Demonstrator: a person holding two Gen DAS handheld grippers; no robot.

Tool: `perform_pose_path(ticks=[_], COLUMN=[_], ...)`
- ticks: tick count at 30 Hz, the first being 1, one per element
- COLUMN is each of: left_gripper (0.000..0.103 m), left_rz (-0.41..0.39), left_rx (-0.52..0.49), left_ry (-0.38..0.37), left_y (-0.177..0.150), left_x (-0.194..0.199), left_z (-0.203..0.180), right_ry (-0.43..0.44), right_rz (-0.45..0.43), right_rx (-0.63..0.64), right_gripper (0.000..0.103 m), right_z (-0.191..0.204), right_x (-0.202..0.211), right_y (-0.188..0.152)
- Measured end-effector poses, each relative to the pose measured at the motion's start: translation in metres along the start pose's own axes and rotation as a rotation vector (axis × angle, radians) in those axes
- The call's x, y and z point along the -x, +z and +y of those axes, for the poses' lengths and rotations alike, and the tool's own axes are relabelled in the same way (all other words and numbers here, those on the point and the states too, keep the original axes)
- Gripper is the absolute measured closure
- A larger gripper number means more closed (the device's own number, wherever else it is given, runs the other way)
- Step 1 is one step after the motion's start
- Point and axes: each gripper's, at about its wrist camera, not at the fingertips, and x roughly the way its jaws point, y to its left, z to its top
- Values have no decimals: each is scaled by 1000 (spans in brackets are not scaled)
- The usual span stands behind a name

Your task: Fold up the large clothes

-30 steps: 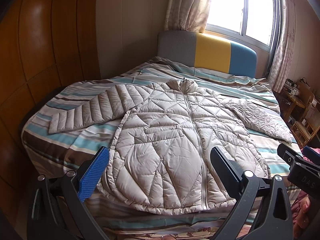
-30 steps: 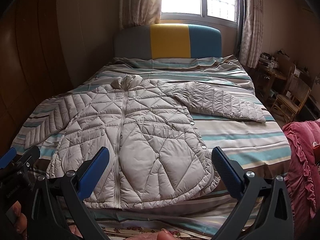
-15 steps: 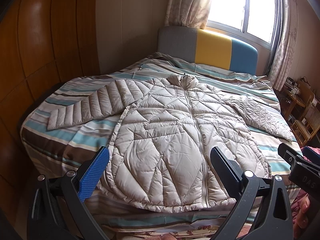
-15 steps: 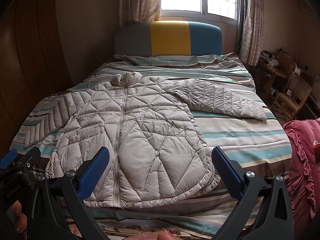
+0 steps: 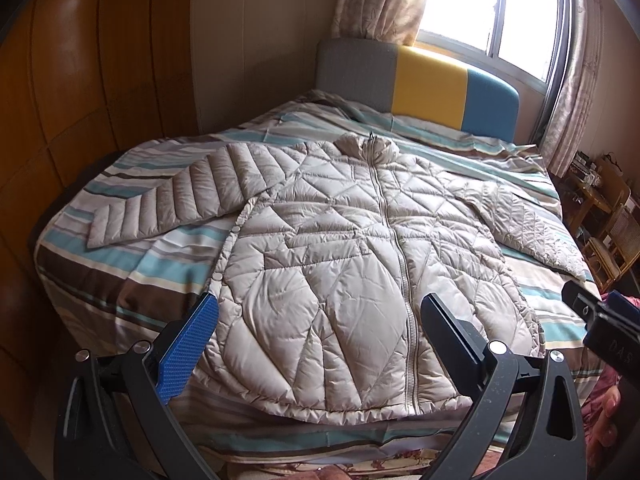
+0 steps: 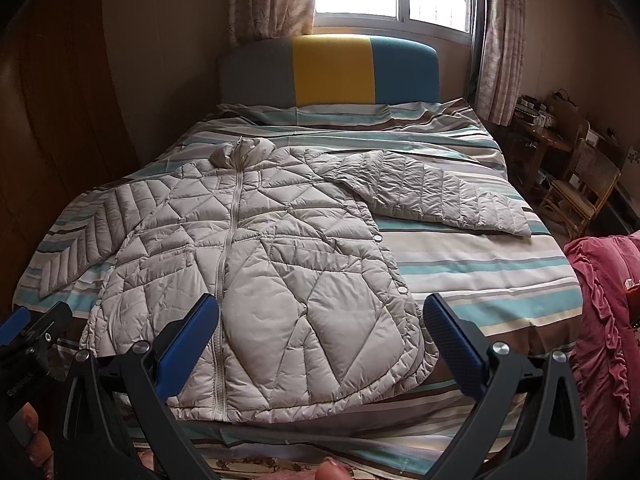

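A beige quilted puffer jacket (image 5: 344,264) lies flat and zipped, front up, on the striped bed (image 5: 120,276), collar toward the headboard and both sleeves spread out. It also shows in the right wrist view (image 6: 264,280). My left gripper (image 5: 320,340) is open and empty, held above the jacket's hem at the foot of the bed. My right gripper (image 6: 320,340) is open and empty, above the hem's right part. The right gripper's tip (image 5: 600,320) shows at the right edge of the left wrist view, and the left gripper's tip (image 6: 36,328) at the left edge of the right wrist view.
A grey, yellow and blue headboard (image 6: 332,72) stands under a window with curtains. Wooden wall panels (image 5: 60,120) run along the bed's left side. Wooden chairs and a small table (image 6: 576,184) stand at the right. A red ruffled cloth (image 6: 600,320) lies beside the bed's right corner.
Both grippers have moved slightly forward and up over the foot of the bed; the jacket sits a little lower in both views. Both stay open, and the jacket has not moved.
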Motion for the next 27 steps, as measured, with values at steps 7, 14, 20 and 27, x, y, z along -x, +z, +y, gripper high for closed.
perform_pose_path(ticks=[7,14,20,27], left_gripper=[3,3,3,3], left_rz=[13,47,95,118], left_rx=[33,57,58,100], left_ry=[36,140,260,331], left_y=[8,22,42,65], left_x=[-43,-118,-189,-249], left_z=[15,33,50,64], right_ry=[31,108,-159,-347], right_rz=[-41,39,97,84], right_rx=[-66,-150,-281,-444], right_gripper=[2,2,2,3], right_z=[-31,-84,-165,-255], right_x=[-49,-140,-207,-251], right_y=[12,7,18,38])
